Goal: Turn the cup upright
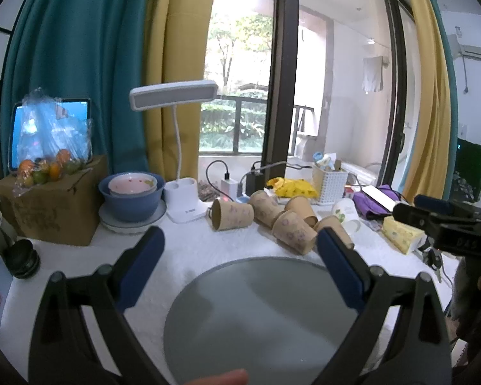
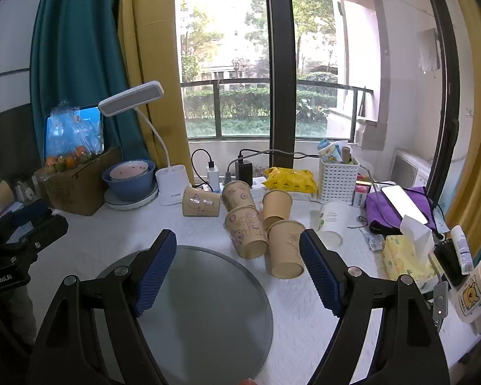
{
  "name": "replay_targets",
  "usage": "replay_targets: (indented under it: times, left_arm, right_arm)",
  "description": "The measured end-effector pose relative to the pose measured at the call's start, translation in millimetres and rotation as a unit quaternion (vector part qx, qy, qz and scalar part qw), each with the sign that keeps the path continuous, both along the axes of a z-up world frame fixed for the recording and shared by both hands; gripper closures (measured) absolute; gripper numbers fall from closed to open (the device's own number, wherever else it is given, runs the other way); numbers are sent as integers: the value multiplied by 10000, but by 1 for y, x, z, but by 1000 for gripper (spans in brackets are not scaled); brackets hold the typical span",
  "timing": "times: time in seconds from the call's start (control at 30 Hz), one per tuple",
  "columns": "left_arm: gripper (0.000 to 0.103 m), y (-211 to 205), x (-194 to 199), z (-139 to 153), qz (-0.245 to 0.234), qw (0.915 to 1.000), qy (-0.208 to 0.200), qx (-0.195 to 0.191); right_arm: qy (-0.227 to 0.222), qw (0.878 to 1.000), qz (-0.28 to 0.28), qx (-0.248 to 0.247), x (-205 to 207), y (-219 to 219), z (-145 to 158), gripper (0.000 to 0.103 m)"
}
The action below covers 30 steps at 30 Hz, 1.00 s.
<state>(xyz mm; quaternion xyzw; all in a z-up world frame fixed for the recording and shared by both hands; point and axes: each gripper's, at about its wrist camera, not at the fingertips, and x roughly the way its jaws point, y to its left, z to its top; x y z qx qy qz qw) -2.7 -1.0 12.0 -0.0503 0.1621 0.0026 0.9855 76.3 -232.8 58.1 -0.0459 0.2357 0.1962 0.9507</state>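
Several brown paper cups (image 1: 293, 231) (image 2: 247, 232) lie on their sides in a cluster on the white tablecloth, behind a round grey tray (image 1: 259, 317) (image 2: 205, 304). One more cup (image 1: 231, 214) (image 2: 201, 205) lies apart at the left. A white paper cup (image 1: 348, 215) (image 2: 332, 223) lies at the right of the cluster. My left gripper (image 1: 240, 253) is open and empty above the tray. My right gripper (image 2: 239, 256) is open and empty, its fingertips just short of the nearest cups.
A white desk lamp (image 1: 182, 199) (image 2: 173, 186), stacked bowls (image 1: 131, 199) (image 2: 130, 181) and a cardboard box with fruit (image 1: 54, 211) stand at the back left. A white basket (image 2: 338, 176), yellow bag, phone on purple cloth (image 2: 400, 205), tissue pack (image 2: 407, 256) and a mug (image 2: 477, 292) crowd the right.
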Motion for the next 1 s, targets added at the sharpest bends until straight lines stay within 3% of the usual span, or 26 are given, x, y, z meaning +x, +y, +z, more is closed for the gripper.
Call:
replay_targets:
  times: [1.0]
  left_arm:
    - [6, 1, 2, 0, 62, 9999, -79, -48]
  right_arm:
    - [9, 10000, 6, 12, 6, 3, 3, 21]
